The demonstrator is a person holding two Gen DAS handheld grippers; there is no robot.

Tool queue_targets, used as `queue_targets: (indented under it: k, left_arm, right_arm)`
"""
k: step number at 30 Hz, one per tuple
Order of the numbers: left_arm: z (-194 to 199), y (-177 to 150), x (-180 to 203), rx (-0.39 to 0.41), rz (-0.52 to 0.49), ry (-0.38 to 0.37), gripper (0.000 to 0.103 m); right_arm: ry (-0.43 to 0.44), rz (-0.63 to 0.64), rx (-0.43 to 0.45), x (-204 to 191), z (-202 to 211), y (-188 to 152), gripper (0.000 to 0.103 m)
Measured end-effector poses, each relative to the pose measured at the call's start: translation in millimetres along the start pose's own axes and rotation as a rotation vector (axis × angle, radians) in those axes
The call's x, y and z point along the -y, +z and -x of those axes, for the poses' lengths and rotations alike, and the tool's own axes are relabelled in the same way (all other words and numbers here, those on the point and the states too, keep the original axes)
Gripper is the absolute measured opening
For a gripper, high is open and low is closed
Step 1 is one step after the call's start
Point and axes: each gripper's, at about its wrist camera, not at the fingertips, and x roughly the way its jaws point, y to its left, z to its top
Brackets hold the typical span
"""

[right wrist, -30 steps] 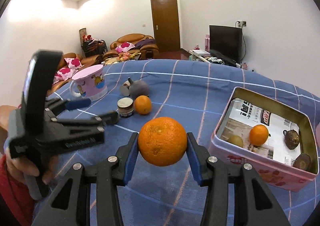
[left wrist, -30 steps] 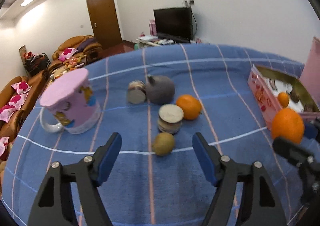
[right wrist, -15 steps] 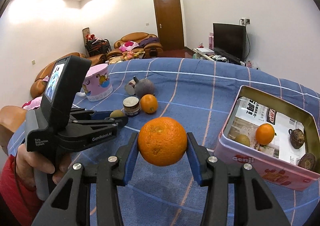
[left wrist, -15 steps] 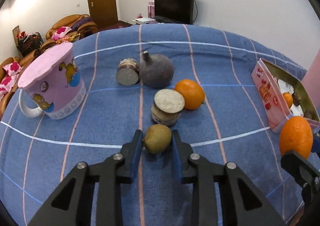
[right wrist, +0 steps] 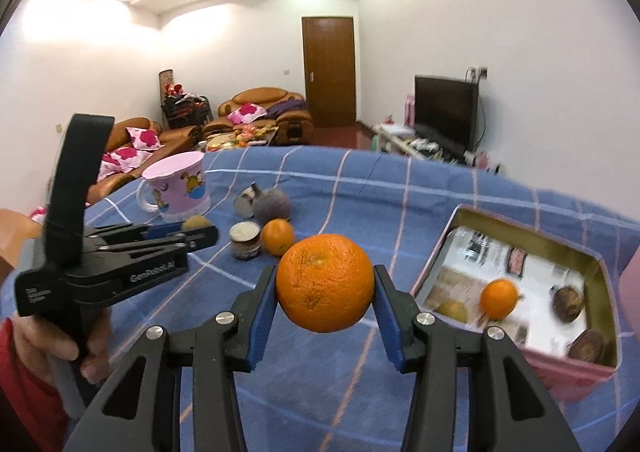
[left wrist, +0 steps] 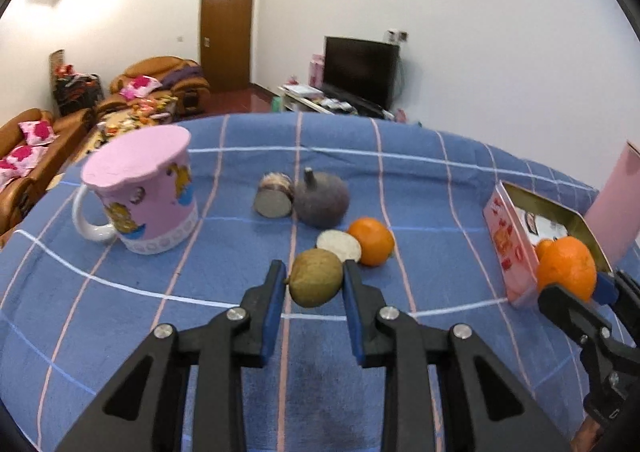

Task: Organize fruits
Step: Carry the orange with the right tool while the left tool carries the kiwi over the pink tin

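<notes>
Left gripper (left wrist: 315, 282): clamped on a greenish-brown fruit (left wrist: 316, 283), blue pads against both its sides, over the blue checked cloth (left wrist: 120, 324)
Right gripper (right wrist: 325, 290): clamped on a large orange (right wrist: 325, 288), held clear of the cloth, just left of the pink tin (right wrist: 576, 368)
Tin contents: small orange (right wrist: 499, 299), yellowish fruit (right wrist: 452, 310), two dark fruits at right
Far on cloth: pink mug (left wrist: 144, 192), dark round fruit (left wrist: 322, 198), jar (left wrist: 339, 246), another orange (left wrist: 371, 241) touching the jar

Mug (left wrist: 142, 196) left of tin (left wrist: 516, 248)
</notes>
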Motion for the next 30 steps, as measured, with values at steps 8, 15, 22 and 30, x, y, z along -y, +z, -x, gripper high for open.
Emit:
queue_targets:
  k: [8,15,22,30]
  left_arm:
    - [4,-4,32,0.031,-0.019,0.114,0.03]
    - [12,-10,57,0.043,-0.038,0.127,0.03]
    - [14,-13,78,0.039,-0.043,0.109,0.03]
    - [15,-12,110,0.039,-0.059,0.06,0.03]
  right_arm:
    - [-0.03,0.005,0.017,11,0,3,0.048]
    - [-0.055,-0.003,0.03,32,5,4,0.048]
    - [-0.085,-0.026,0.032,59,10,2,0.048]
    - [-0.118,-0.025,0.043,83,17,2,0.048]
